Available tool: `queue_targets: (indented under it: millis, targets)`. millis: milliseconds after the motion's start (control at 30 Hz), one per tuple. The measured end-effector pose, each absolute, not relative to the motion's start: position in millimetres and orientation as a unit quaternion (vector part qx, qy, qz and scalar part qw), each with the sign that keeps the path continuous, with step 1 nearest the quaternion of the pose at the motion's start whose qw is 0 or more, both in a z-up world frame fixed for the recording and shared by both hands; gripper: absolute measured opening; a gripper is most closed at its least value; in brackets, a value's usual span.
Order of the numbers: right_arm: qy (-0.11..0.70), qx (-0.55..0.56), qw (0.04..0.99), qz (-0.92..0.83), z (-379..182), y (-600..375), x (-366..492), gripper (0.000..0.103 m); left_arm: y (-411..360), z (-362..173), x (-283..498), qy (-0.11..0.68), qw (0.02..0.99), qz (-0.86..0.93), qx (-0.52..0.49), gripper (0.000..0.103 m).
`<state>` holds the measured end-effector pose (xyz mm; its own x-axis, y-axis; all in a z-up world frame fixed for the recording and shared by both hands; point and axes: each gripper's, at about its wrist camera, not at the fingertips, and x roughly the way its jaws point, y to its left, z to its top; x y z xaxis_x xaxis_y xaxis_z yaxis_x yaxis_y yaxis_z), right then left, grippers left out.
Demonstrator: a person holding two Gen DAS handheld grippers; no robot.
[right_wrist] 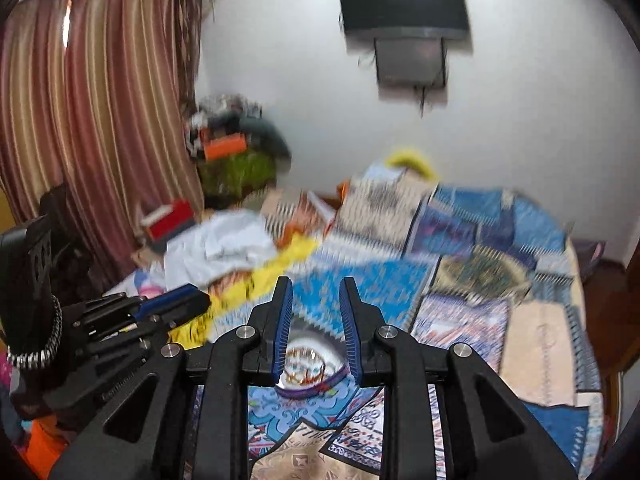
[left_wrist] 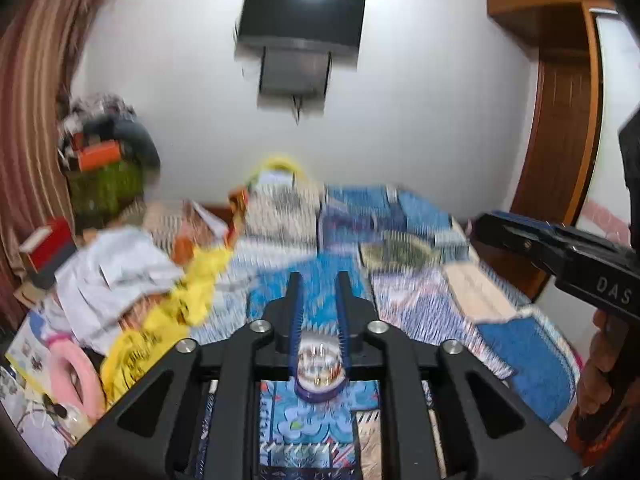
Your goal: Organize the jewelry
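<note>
A small round bowl (left_wrist: 319, 372) with a blue rim, holding gold jewelry, sits on the patterned bedspread (left_wrist: 420, 304). In the left wrist view it lies at the base of my left gripper (left_wrist: 319, 280), between the fingers, whose jaws stand apart and hold nothing. In the right wrist view the same bowl (right_wrist: 312, 368) lies between the fingers of my right gripper (right_wrist: 317, 286), also apart and empty. Both views are blurred. The right gripper shows at the right of the left view (left_wrist: 560, 248); the left gripper shows at the left of the right view (right_wrist: 160, 308).
A pile of white and yellow cloth (left_wrist: 132, 280) and a red box (left_wrist: 48, 244) lie on the bed's left side. Striped curtains (right_wrist: 92, 100) hang at left. A wall TV (left_wrist: 300, 16) hangs ahead. A wooden door (left_wrist: 560, 120) is at right.
</note>
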<state>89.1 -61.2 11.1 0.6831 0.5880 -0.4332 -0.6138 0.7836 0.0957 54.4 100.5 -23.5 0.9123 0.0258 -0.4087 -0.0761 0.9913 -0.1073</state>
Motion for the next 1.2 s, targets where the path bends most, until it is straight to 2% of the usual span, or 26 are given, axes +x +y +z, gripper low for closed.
queue_targets:
  millis: [67, 200, 267, 333, 433, 633, 1200]
  targets:
    - [0.200, -0.021, 0.925, 0.322, 22, -72, 74, 0.022, 93, -6, 36, 0.175, 0.983, 0.032, -0.052, 0.024]
    - [0.157, -0.007, 0.939, 0.306, 36, -88, 46, 0.025, 80, 17, 2, 0.117, 0.991, 0.049, -0.038, 0.043]
    - [0.142, -0.004, 0.943, 0.299, 39, -93, 36, 0.040, 75, 25, -12, 0.099, 0.993, 0.054, -0.036, 0.055]
    - [0.125, 0.000, 0.949, 0.289, 41, -97, 26, 0.068, 72, 29, -20, 0.090, 0.994, 0.059, -0.036, 0.074]
    - [0.105, 0.000, 0.957, 0.271, 44, -103, 16, 0.084, 71, 33, -32, 0.075, 0.994, 0.076, -0.040, 0.096]
    - [0.092, 0.006, 0.966, 0.241, 43, -108, 10, 0.102, 71, 34, -44, 0.066, 0.993, 0.088, -0.046, 0.098]
    - [0.095, 0.003, 0.965, 0.244, 38, -112, -3, 0.102, 57, 29, -45, 0.073, 0.993, 0.084, -0.034, 0.099]
